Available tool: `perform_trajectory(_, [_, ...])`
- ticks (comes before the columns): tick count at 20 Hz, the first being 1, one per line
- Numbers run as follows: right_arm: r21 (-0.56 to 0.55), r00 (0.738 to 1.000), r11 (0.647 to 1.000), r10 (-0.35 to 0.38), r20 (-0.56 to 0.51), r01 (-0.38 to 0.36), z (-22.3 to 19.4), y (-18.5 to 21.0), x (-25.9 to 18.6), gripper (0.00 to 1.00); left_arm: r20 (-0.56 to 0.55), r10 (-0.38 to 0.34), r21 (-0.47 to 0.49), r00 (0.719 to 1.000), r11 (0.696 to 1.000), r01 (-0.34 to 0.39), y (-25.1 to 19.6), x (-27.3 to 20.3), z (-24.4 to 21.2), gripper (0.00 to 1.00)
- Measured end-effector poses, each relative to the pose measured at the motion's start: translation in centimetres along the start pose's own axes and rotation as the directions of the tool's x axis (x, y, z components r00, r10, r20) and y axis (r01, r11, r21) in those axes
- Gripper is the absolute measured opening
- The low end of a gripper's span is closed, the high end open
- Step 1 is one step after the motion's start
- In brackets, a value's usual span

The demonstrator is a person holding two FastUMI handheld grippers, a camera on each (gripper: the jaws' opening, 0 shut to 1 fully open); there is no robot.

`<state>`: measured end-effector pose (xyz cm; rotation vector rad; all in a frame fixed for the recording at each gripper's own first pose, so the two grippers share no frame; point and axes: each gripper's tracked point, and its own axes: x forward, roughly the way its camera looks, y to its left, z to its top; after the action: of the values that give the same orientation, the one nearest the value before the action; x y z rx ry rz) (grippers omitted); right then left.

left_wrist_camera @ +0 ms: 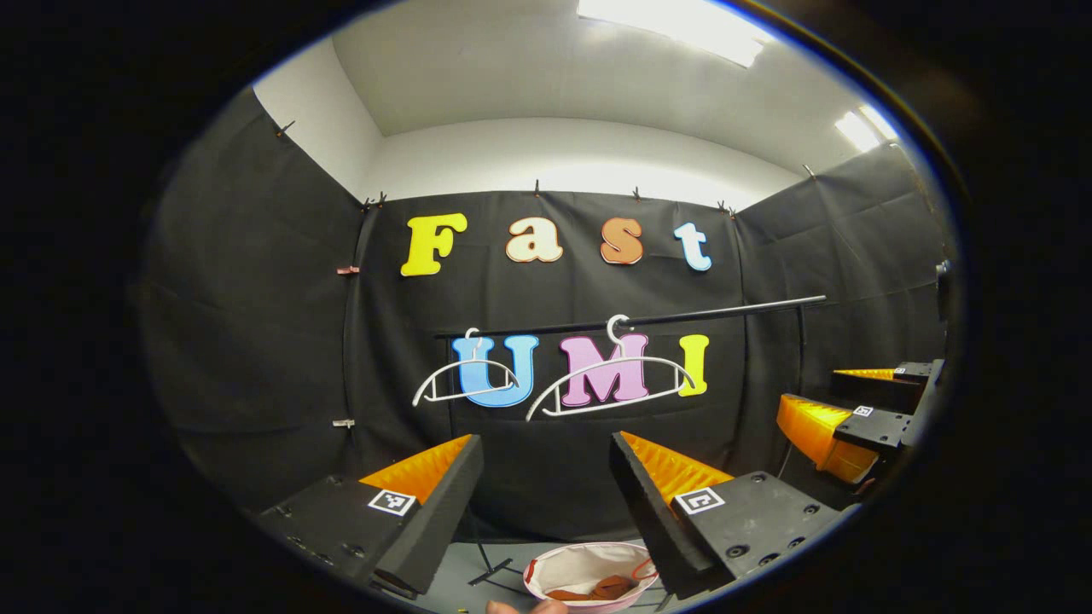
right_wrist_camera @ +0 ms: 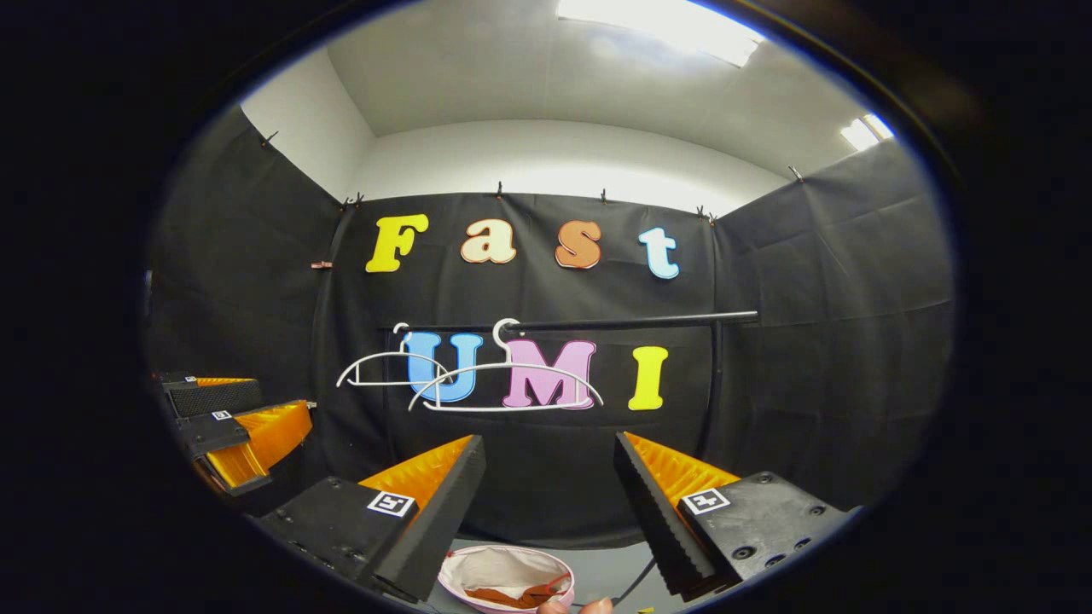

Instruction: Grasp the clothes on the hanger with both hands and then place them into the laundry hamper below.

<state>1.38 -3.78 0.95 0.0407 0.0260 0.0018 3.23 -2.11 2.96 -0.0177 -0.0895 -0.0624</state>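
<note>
White plastic hangers (left_wrist_camera: 607,375) hang bare on the dark rail (left_wrist_camera: 648,320) in the left gripper view — two of them, side by side, no garment on either. Left tongs (left_wrist_camera: 546,477) spread wide, gripping nothing, aimed at the wall under the rail. Below and between the fingers, the laundry hamper (left_wrist_camera: 589,576) on the floor, pale lining showing, with the clothes (left_wrist_camera: 601,588) lying as a reddish-brown bundle at the bottom. Right tongs (left_wrist_camera: 832,409) off to the side, also spread and empty.

Same layout from the right gripper view: bare hangers (right_wrist_camera: 503,384) on the rail (right_wrist_camera: 614,324), right tongs (right_wrist_camera: 550,477) spread with nothing between the fingers, hamper (right_wrist_camera: 505,576) low between them, the brown clothes (right_wrist_camera: 508,597) lying inside. Left tongs (right_wrist_camera: 247,426) seen at the edge, apart and empty. Fingertip of a hand (right_wrist_camera: 584,606) at the bottom rim.

Judged complete or nearly so. Little left to go wrong — mainly a careless pull-back knocking a hanger off the rail, or clipping the hamper rim and tipping it, since the hamper sits directly beneath both tools. Cannot tell whether any cloth drapes over the near rim.
</note>
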Motion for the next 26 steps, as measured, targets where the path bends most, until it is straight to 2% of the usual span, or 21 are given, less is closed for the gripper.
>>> perform_trajectory(23, [0.014, 0.999, 1.000, 0.002, 0.036, -0.003, 0.2, 0.2, 0.3, 0.97, 0.007, -0.002, 0.001, 1.000, 1.000, 0.002, 0.5, 0.3, -0.8, 0.94])
perform_trajectory(26, [0.012, 0.999, 1.000, -0.017, 0.028, 0.016, -0.3, -0.4, 0.4, 0.98, 0.022, 0.003, -0.008, 1.000, 1.000, -0.003, 0.9, 0.5, -0.9, 0.94])
